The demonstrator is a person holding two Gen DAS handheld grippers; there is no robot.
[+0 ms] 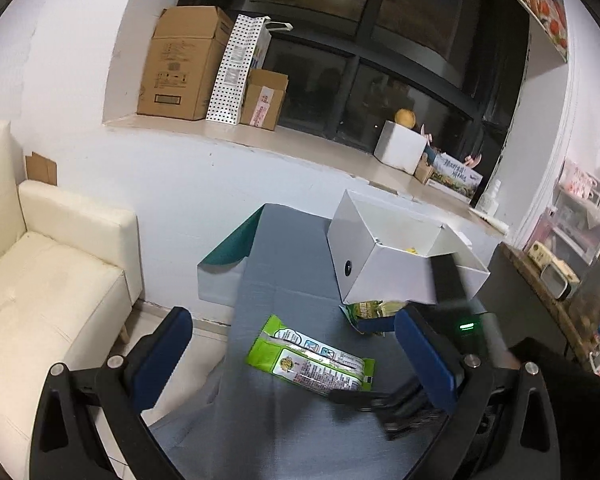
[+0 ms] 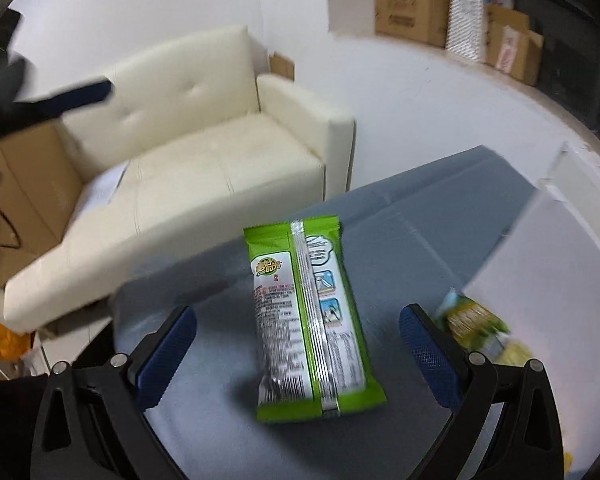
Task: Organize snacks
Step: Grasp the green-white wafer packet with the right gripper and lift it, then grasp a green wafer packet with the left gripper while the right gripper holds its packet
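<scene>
Green-and-white foil snack packet (image 2: 312,320) lies seam-up, flat on grey table (image 2: 440,208), beside white open-topped cardboard box (image 1: 384,256). Right gripper (image 2: 298,344) spread wide, straddling packet. Left gripper (image 1: 292,354) spread, empty, above.

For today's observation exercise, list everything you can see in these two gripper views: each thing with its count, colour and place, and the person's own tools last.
Snack packet: one, green and white, flat on the table, seam up.
Second snack packet: one, green-yellow, beside the white box.
White box: one, open, on the table.
Table: one, grey.
Sofa: one, cream, beside the table.
Cardboard boxes: two, brown, on the window ledge.
Dotted bag: one, white, between those boxes.
Left gripper: blue pads, open.
Right gripper: blue pads, open, over the flat packet.
</scene>
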